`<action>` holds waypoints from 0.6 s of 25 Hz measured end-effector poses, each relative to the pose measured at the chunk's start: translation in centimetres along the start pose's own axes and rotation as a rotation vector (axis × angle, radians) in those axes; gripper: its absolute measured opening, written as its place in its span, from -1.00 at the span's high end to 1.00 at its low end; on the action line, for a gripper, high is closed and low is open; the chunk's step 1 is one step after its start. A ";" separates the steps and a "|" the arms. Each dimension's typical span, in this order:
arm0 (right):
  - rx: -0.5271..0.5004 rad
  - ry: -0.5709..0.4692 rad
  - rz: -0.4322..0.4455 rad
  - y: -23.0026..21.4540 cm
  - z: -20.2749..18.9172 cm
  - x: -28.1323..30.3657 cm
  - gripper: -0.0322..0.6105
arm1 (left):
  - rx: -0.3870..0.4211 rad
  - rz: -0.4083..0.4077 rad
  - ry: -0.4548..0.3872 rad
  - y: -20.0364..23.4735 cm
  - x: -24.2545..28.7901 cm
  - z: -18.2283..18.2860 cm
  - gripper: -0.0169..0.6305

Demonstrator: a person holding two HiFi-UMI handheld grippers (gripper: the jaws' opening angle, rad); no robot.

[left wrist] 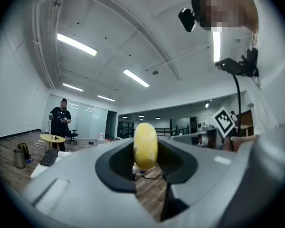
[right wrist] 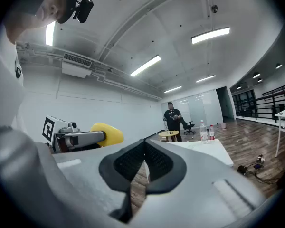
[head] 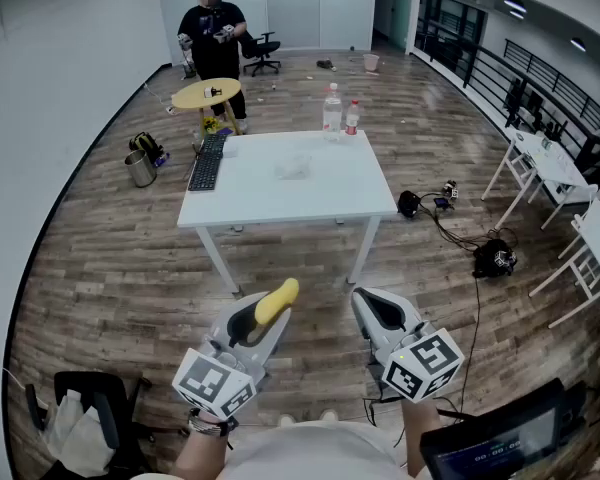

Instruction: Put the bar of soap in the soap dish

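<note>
Left tool (head: 263, 320) is clamped on the yellow soap (head: 278, 300), held level out front and well short of the white worktop (head: 270, 206). Right tool (head: 373, 310) sits beside it, jaws pressed together on nothing. A faint clear thing mid-worktop may be the dish (head: 294, 167), though it's too washed out to tell.

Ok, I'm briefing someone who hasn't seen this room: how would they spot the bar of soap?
From the white table in the middle of the room, look nearer the camera, where two grey claws are held out side by side. The bar of soap is pinched in the left claw. It is the only yellow, rounded thing there, and the right claw is shut on nothing.
</note>
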State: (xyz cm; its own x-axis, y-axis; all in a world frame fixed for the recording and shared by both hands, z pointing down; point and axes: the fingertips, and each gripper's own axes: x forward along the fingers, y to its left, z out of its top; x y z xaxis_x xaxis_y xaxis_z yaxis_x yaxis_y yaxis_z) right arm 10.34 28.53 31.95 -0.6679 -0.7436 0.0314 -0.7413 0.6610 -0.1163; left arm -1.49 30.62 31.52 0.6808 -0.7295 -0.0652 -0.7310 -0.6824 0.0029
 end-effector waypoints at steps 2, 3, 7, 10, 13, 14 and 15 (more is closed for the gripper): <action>-0.002 -0.001 -0.002 -0.2 0.1 -0.2 0.89 | -0.003 0.004 0.004 -0.1 0.1 -0.1 0.55; -0.003 -0.002 -0.003 -0.3 0.1 -0.3 0.89 | -0.004 0.005 0.006 -0.1 0.1 -0.2 0.55; 0.031 -0.028 -0.008 -0.9 0.4 -0.8 0.89 | -0.005 0.011 0.006 -0.4 0.2 -0.3 0.55; 0.092 -0.060 -0.010 -1.6 0.7 -1.3 0.89 | -0.002 0.014 0.001 -0.7 0.5 -0.2 0.55; 0.064 -0.066 -0.018 -2.0 0.9 -1.8 0.89 | 0.011 0.011 0.002 -1.1 0.9 -0.2 0.55; 0.053 -0.070 -0.021 -2.1 1.1 -1.9 0.89 | 0.015 0.011 0.004 -1.2 1.0 -0.2 0.55; 0.046 -0.073 -0.023 -2.4 1.2 -2.0 0.89 | 0.019 0.014 0.006 -1.3 1.2 -0.2 0.55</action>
State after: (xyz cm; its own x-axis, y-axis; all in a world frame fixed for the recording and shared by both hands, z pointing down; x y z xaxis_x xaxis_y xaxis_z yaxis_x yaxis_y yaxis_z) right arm 13.50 28.33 31.00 -0.6433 -0.7647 -0.0373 -0.7512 0.6399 -0.1621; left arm 0.29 30.68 31.67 0.6708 -0.7392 -0.0596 -0.7411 -0.6713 -0.0149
